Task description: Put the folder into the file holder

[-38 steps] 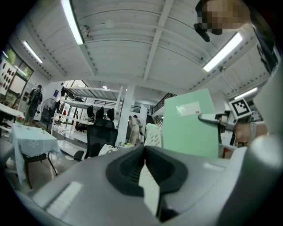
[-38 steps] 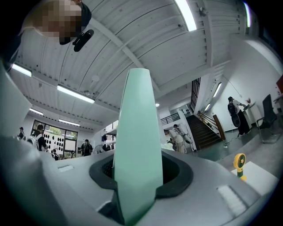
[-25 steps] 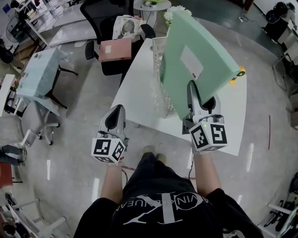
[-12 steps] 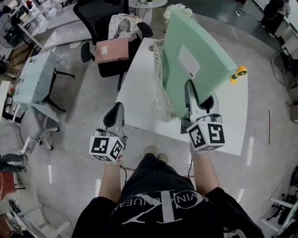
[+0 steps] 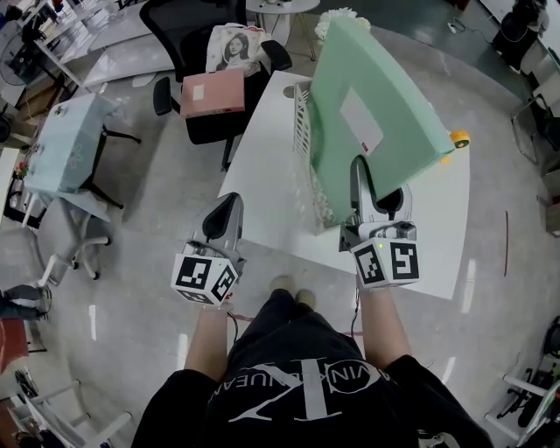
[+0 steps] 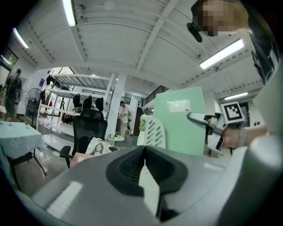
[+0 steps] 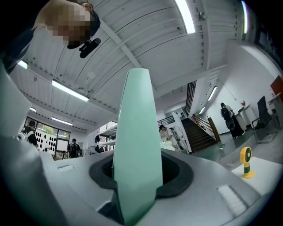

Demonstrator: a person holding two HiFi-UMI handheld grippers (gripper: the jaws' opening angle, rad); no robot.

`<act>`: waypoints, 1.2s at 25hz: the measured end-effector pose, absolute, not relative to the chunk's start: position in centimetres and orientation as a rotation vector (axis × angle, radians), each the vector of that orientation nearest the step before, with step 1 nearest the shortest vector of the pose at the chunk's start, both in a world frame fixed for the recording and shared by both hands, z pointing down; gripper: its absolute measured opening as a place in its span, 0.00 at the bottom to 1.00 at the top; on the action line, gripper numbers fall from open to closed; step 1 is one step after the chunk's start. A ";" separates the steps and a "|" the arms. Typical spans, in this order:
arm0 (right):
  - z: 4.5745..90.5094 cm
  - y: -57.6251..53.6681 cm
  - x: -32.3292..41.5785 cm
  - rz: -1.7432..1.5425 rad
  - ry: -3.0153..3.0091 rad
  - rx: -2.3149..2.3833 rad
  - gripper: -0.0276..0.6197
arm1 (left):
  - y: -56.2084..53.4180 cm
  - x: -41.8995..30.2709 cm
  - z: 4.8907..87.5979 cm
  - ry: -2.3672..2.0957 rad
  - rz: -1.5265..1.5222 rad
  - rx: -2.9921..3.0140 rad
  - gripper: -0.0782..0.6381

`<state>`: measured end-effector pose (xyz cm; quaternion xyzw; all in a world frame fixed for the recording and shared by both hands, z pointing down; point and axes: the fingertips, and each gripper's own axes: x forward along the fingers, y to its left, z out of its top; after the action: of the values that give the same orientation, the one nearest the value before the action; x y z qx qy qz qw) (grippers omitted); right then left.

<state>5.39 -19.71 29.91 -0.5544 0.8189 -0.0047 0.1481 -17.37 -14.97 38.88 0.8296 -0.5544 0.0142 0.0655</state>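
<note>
A pale green folder [image 5: 372, 105] with a white label stands upright over the white table [image 5: 262, 175]. My right gripper [image 5: 376, 188] is shut on its near bottom edge. In the right gripper view the folder's spine [image 7: 135, 145] rises from between the jaws. A white slotted file holder [image 5: 304, 131] stands on the table just left of the folder, close beside it. My left gripper [image 5: 227, 210] hangs at the table's near left edge, shut and holding nothing. From the left gripper view I see the folder [image 6: 179, 121] and the file holder [image 6: 152, 132] side by side.
A small yellow object [image 5: 458, 138] sits on the table's right side. Behind the table's left end, a black office chair [image 5: 188, 26] carries a pink box [image 5: 214, 92] and a printed bag [image 5: 236, 51]. A light blue table [image 5: 66, 140] stands far left.
The folder stays upright in my right gripper beside the file holder, shifted only slightly. My left gripper has edged a little toward the table.
</note>
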 end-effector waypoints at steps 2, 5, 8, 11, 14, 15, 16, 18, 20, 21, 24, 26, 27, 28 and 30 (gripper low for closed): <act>30.3 -19.7 5.2 -0.001 2.347 -1.592 0.33 | -15.1 -17.2 39.0 -1.667 0.044 2.503 0.11; 31.1 -19.6 4.9 0.010 2.342 -1.599 0.33 | -15.3 -17.0 39.3 -1.659 0.052 2.504 0.11; 32.3 -19.5 4.7 0.003 2.364 -1.617 0.34 | -15.4 -16.9 39.6 -1.655 0.049 2.501 0.11; 33.7 -19.5 4.6 -0.016 2.392 -1.634 0.34 | -15.4 -16.9 39.9 -1.646 0.042 2.501 0.11; 34.4 -19.4 4.3 -0.024 2.416 -1.646 0.34 | -15.4 -16.9 39.9 -1.639 0.036 2.504 0.11; 34.6 -19.4 4.2 -0.025 2.429 -1.651 0.35 | -15.4 -16.9 39.9 -1.636 0.034 2.505 0.11; 34.8 -19.4 4.1 -0.028 2.444 -1.656 0.35 | -15.4 -16.8 39.9 -1.633 0.033 2.505 0.11; 35.3 -19.3 3.9 -0.042 2.478 -1.666 0.36 | -15.3 -16.7 40.1 -1.628 0.031 2.506 0.11; 36.1 -19.3 3.6 -0.065 2.512 -1.672 0.36 | -15.2 -16.7 40.2 -1.624 0.031 2.506 0.11; 36.4 -19.2 3.5 -0.077 2.525 -1.674 0.36 | -15.2 -16.7 40.3 -1.622 0.031 2.505 0.11; 37.4 -19.2 3.4 -0.115 2.552 -1.689 0.37 | -15.2 -16.7 40.5 -1.620 0.031 2.501 0.11; 37.8 -19.2 3.4 -0.129 2.566 -1.697 0.37 | -15.2 -16.8 40.5 -1.621 0.031 2.498 0.11; 38.0 -19.3 3.3 -0.132 2.572 -1.698 0.37 | -15.2 -16.9 40.6 -1.622 0.032 2.496 0.11; 38.3 -19.3 3.3 -0.135 2.577 -1.698 0.37 | -15.2 -16.9 40.7 -1.623 0.032 2.494 0.11; 38.7 -19.3 3.2 -0.138 2.587 -1.699 0.37 | -15.1 -17.0 40.8 -1.623 0.033 2.490 0.11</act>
<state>3.19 -19.26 38.67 -0.5484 0.8348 -0.0445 0.0216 -17.00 -15.13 40.84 0.8346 -0.5442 0.0111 0.0844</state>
